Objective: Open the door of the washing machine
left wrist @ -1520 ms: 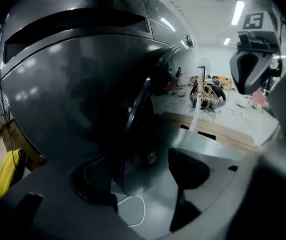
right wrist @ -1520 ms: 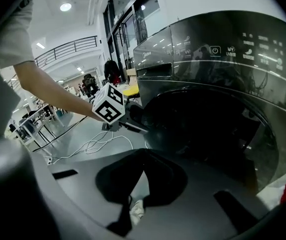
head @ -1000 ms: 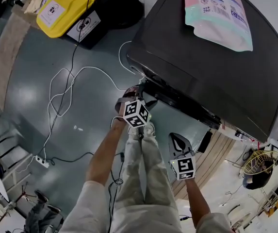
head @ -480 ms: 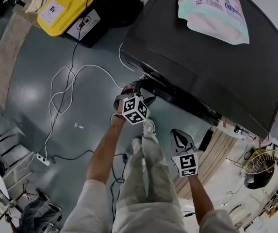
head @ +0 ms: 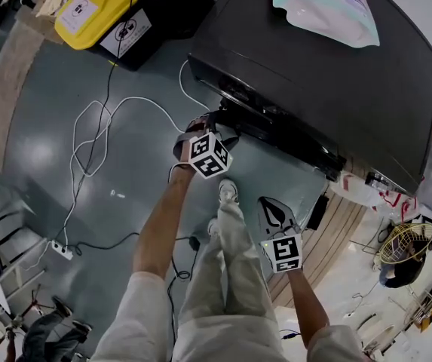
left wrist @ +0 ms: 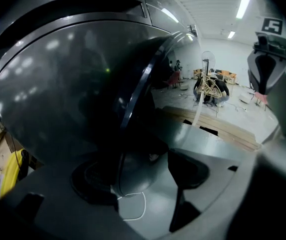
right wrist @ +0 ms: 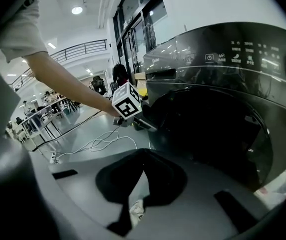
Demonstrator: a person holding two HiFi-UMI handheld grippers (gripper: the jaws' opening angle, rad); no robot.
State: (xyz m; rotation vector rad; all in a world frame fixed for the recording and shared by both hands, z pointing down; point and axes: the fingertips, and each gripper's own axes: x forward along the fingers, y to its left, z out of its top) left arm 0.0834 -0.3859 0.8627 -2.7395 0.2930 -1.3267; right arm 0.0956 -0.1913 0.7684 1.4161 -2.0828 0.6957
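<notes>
The dark washing machine [head: 314,74] fills the upper right of the head view. Its round door [head: 219,118] stands a little out from the front at the left corner. My left gripper [head: 214,127] is at that door's edge. In the left gripper view the door's rim [left wrist: 133,99] runs down between the jaws of the left gripper [left wrist: 140,181], one finger on each side. The right gripper view shows the left gripper [right wrist: 145,121] on the door's left edge under the control panel [right wrist: 232,59]. My right gripper [head: 274,216] hangs lower, away from the machine, shut and holding nothing [right wrist: 142,164].
A pink-and-white pouch [head: 321,6] lies on top of the machine. A yellow box [head: 95,6] stands at the back left. White cable [head: 95,149] loops over the grey floor to a power strip [head: 61,251]. Wooden boards [head: 329,240] lie at the right. The person's shoe [head: 228,191] is below the door.
The left gripper has drawn slightly back from the machine's front and the door's edge has come out with it. The right gripper has hardly moved.
</notes>
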